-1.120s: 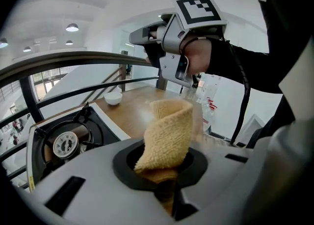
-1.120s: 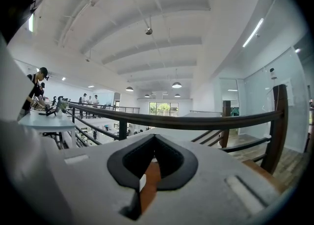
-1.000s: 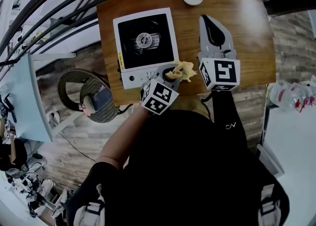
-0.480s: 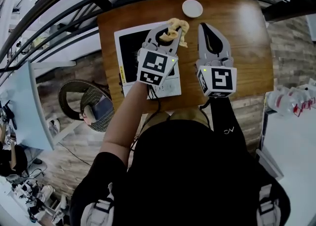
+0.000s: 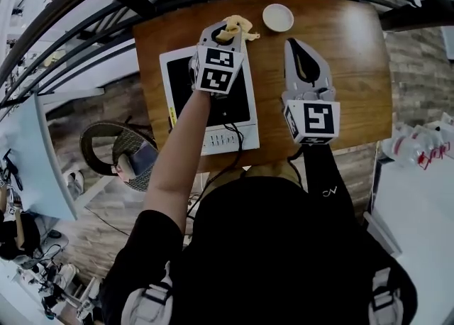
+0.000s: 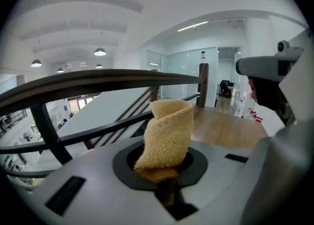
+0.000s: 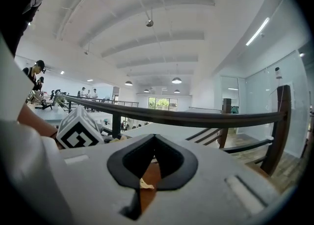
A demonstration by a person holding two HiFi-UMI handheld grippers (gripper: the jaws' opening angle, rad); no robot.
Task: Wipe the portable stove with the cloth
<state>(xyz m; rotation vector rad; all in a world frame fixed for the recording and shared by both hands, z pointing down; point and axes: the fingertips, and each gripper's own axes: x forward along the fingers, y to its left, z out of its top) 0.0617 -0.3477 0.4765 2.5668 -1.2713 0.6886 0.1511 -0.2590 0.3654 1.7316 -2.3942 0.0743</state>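
Note:
The portable stove, white with a black top, lies on the left half of the wooden table. My left gripper reaches over the stove's far edge and is shut on a yellow cloth. In the left gripper view the cloth stands curled up between the jaws of the left gripper. My right gripper rests to the right of the stove with its jaws together and nothing in them. The right gripper points at the railing.
A small white dish sits on the table's far edge, right of the cloth. A dark railing runs just beyond the table. A round chair stands at the table's left. The left gripper's marker cube shows in the right gripper view.
My left gripper carried the cloth from the stove's near edge, by the controls, across the stove to its far edge. The right gripper stayed nearly still.

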